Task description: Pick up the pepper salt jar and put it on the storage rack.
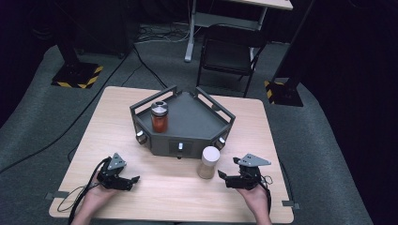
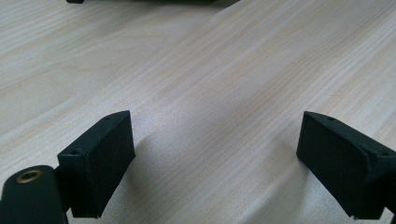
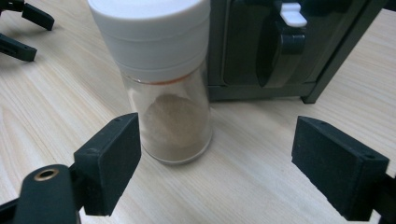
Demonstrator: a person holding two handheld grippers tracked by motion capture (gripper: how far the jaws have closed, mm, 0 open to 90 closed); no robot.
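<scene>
A glass jar [image 1: 208,162] with a white lid and beige powder stands on the wooden table [image 1: 117,122], just in front of the right side of a dark grey tray stand [image 1: 197,124]. On that stand sits a jar [image 1: 159,117] of red-brown contents with a silver lid. My right gripper [image 1: 222,176] lies to the right of the powder jar, open. In the right gripper view the powder jar [image 3: 163,93] stands just beyond the gripper [image 3: 217,158], nearer the left jaw, untouched. My left gripper [image 1: 134,180] rests open at the front left, with bare wood between its jaws [image 2: 215,163].
The stand's front carries a knob with a white tip [image 3: 292,14]. The left gripper's black jaws [image 3: 23,28] show far off in the right gripper view. Beyond the table are a black chair [image 1: 230,54], two posts on striped bases [image 1: 77,75], and floor cables.
</scene>
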